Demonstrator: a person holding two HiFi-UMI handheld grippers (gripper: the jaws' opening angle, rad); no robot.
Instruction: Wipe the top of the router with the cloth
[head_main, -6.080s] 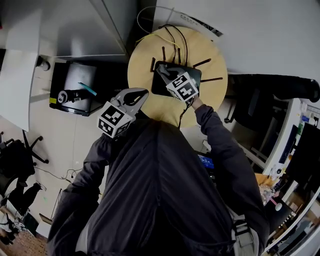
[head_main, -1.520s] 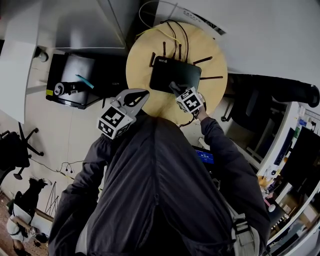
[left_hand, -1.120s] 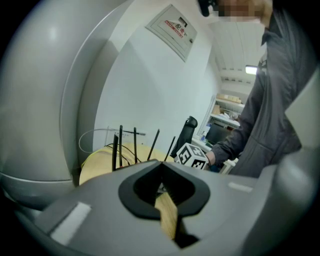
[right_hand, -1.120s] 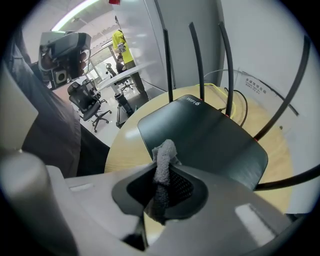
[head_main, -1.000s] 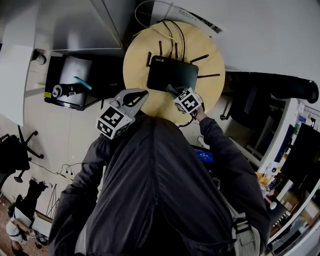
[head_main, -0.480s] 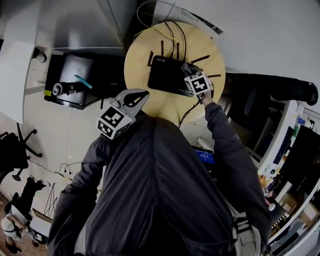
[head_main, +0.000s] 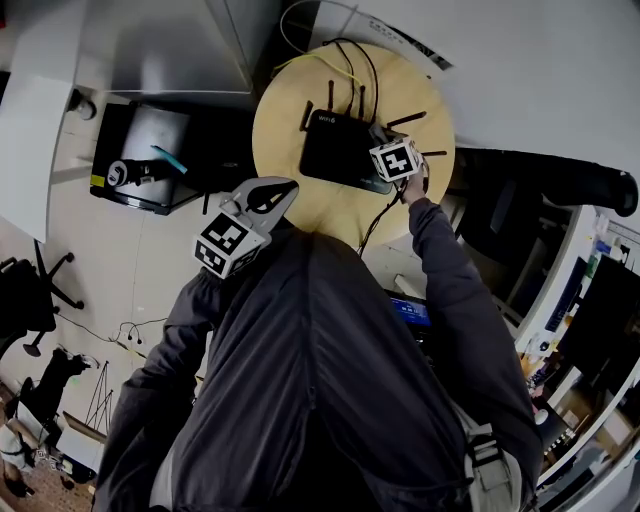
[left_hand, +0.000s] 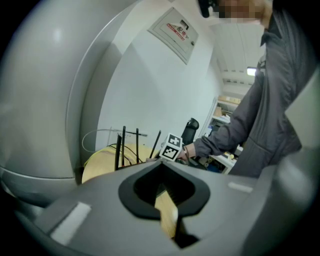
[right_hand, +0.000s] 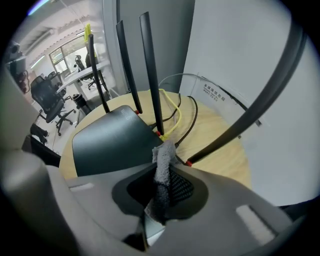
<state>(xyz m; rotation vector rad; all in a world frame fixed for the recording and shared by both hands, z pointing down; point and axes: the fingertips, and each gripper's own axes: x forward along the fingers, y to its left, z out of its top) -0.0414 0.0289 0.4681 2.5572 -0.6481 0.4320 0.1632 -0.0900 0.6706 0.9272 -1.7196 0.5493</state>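
Router (head_main: 340, 152) is flat, black, antennas (right_hand: 150, 65) upright; right gripper (head_main: 376, 133) fingers pinch grey cloth (right_hand: 163, 157), left gripper (left_hand: 163, 163) fingers closed.

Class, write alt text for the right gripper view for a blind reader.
The right gripper has its jaws shut on a grey cloth beside the black router and its upright antennas. The router sits on a round wooden table, with yellow and black cables behind it.
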